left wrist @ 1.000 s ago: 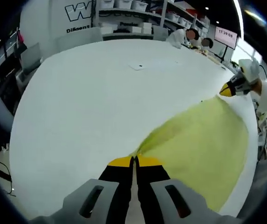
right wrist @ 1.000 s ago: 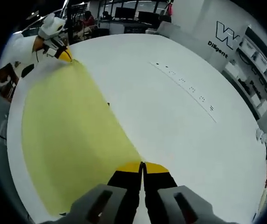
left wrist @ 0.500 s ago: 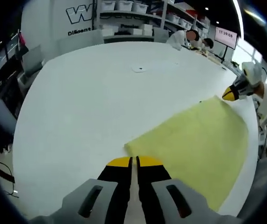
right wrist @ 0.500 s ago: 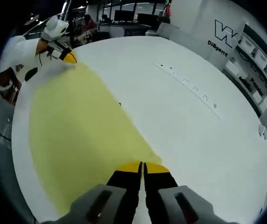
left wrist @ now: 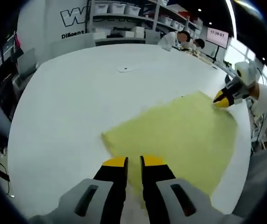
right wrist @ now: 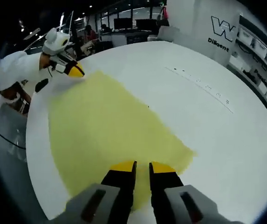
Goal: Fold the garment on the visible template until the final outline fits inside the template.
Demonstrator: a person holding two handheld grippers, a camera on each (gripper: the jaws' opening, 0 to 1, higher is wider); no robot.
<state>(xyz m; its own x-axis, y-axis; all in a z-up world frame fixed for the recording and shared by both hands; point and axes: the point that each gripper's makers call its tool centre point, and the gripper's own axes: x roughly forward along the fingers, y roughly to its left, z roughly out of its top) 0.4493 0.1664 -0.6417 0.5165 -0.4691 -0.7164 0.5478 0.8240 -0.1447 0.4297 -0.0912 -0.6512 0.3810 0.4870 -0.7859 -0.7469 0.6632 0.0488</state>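
Flat, smooth pale-yellow cloth garment (left wrist: 180, 135) on matte white tabletop (left wrist: 77, 98), near its edge, left gripper (left wrist: 133, 162) and right gripper (right wrist: 142, 166) parted just above cloth, pinching nothing.

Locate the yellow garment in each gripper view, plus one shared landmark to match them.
Left gripper view: the yellow garment lies flat at centre-right on the white table, running from this view's own gripper up to the other gripper at its far corner.
Right gripper view: it lies centre-left, with the other gripper at its upper-left corner.
Shared landmark: the black "W" wall logo.
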